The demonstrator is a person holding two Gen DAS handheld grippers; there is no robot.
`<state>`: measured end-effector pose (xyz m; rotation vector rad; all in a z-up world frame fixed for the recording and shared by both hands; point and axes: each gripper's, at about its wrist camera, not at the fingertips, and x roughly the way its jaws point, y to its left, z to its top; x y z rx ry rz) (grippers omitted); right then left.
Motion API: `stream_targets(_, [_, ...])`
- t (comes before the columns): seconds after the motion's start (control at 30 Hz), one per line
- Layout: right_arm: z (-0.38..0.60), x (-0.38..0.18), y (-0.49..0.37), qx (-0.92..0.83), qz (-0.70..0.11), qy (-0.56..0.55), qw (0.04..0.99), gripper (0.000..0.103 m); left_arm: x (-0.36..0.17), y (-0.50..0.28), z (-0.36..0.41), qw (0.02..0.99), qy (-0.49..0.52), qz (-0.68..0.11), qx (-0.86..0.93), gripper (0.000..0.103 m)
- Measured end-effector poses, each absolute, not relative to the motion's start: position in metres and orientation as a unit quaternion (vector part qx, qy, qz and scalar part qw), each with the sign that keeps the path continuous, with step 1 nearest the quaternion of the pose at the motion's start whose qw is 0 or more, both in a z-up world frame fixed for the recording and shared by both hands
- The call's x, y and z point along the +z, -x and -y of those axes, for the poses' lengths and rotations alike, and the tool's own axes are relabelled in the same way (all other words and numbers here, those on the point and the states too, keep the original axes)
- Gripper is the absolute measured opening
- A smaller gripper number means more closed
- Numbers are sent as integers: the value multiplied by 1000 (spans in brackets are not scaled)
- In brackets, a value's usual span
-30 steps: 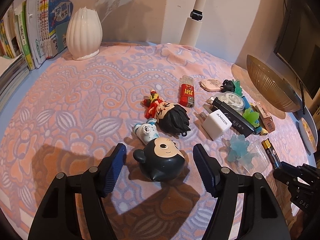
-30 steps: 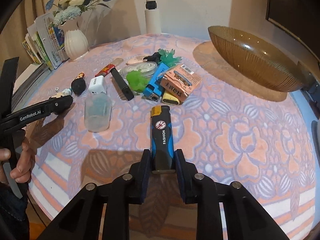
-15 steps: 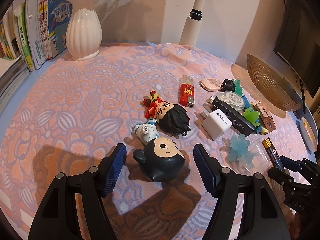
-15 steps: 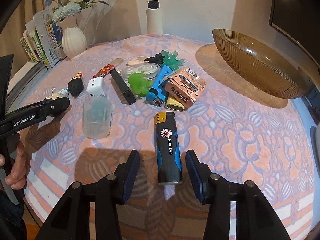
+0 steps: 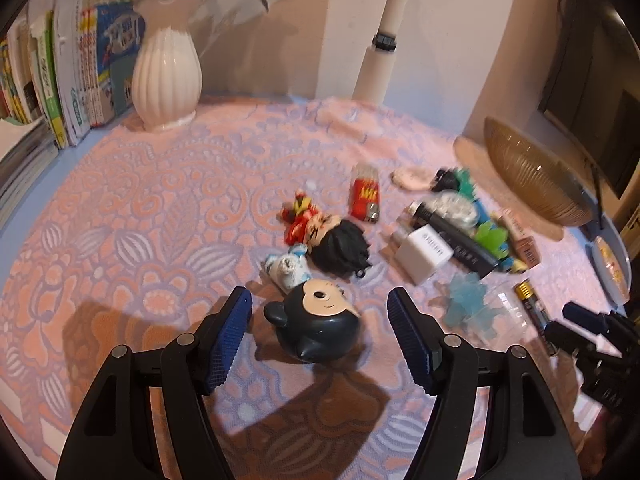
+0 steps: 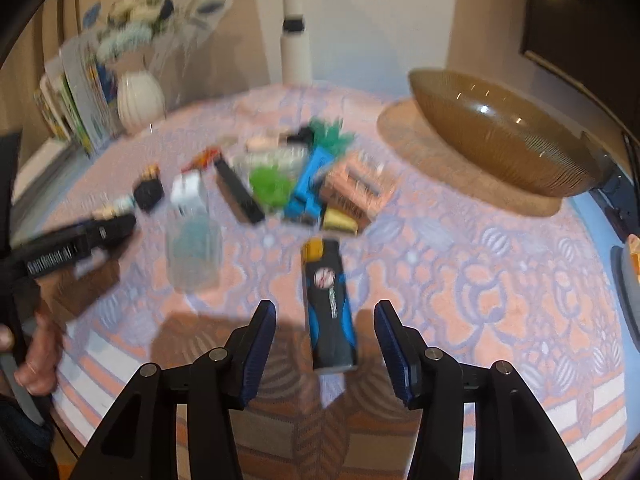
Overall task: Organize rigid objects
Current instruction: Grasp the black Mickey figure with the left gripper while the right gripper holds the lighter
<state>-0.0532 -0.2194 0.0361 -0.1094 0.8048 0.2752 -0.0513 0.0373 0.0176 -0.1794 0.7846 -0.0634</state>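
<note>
My left gripper (image 5: pixel 320 334) sits open over the bench (image 5: pixel 140 216), its blue fingers (image 5: pixel 230 334) either side of a black mouse-head figurine (image 5: pixel 318 330), touching neither side. Just beyond lie a black-haired doll (image 5: pixel 332 236), a white charger (image 5: pixel 424 254) and a red lighter (image 5: pixel 364 196).

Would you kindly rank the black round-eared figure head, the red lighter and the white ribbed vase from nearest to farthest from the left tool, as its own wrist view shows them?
1. Black round-eared figure head: between the open fingers of the left tool, untouched.
2. Red lighter: mid-table, slightly right.
3. White ribbed vase: far left, beside the books.
</note>
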Motion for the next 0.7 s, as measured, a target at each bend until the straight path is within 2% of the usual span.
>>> stream_targets(0.17, [228,63,54,106,-359,54,926,52,42,74,-29,932,96,-347,-38,70])
stream_targets(0.37, [236,85,50,75,-385,30,919,52,83,92,27,939,9,-342,-42,71])
stream_targets(0.7, [243,104,74,66,-373,30,925,52,97,114,58,941,5,-331,-77,71])
